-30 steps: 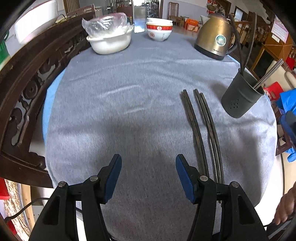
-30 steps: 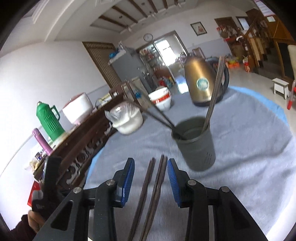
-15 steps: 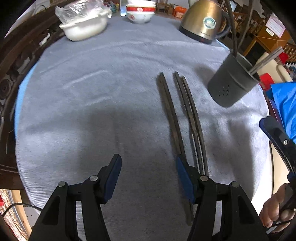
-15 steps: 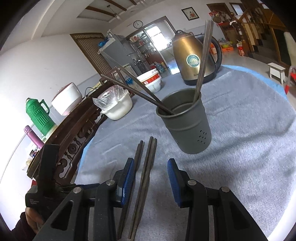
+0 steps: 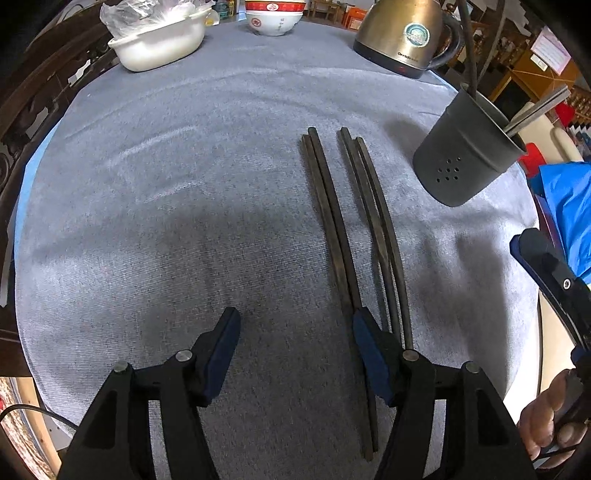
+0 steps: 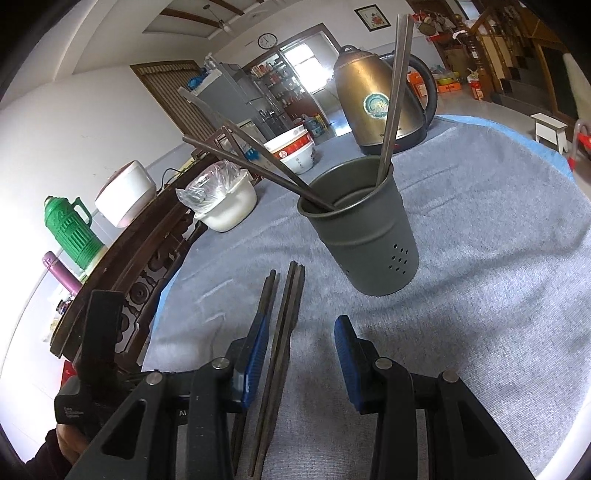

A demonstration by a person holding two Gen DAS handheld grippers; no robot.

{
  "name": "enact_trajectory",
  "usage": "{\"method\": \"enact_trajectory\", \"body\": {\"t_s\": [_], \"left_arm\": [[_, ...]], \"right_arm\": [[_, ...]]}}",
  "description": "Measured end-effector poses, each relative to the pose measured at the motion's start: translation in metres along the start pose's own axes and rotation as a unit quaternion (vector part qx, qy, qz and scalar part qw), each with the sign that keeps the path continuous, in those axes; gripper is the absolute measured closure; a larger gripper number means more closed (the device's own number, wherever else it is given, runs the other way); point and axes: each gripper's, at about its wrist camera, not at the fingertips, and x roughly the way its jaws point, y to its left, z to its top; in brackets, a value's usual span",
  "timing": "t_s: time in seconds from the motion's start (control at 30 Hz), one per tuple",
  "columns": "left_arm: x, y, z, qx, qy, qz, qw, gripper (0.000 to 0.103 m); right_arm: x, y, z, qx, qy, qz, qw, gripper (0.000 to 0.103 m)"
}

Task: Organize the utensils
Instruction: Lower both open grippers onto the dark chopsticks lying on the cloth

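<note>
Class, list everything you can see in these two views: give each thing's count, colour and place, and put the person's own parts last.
chopsticks: four, dark, two pairs flat on the cloth
holder: one, dark grey, right of them, with more sticks inside
kettle: one, gold, far edge
bowls: stacked, white and red, far edge
tub: one, white, plastic-covered, far left
cloth: one, grey, over the table
flask: one, green, on the sideboard
left gripper: open, beside the left pair
right gripper: open, around the right pair
hand: on the right gripper's handle
</note>
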Motion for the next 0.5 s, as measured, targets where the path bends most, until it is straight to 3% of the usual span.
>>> {"method": "enact_trajectory", "body": {"t_s": [0.5], "left_arm": [[0.000, 0.012, -0.007, 0.011, -0.008, 0.007, 0.9999, 0.035]], "right_arm": [[0.007, 0.003, -0.002, 0.005, 0.010, -0.007, 1.000, 0.062]]}}
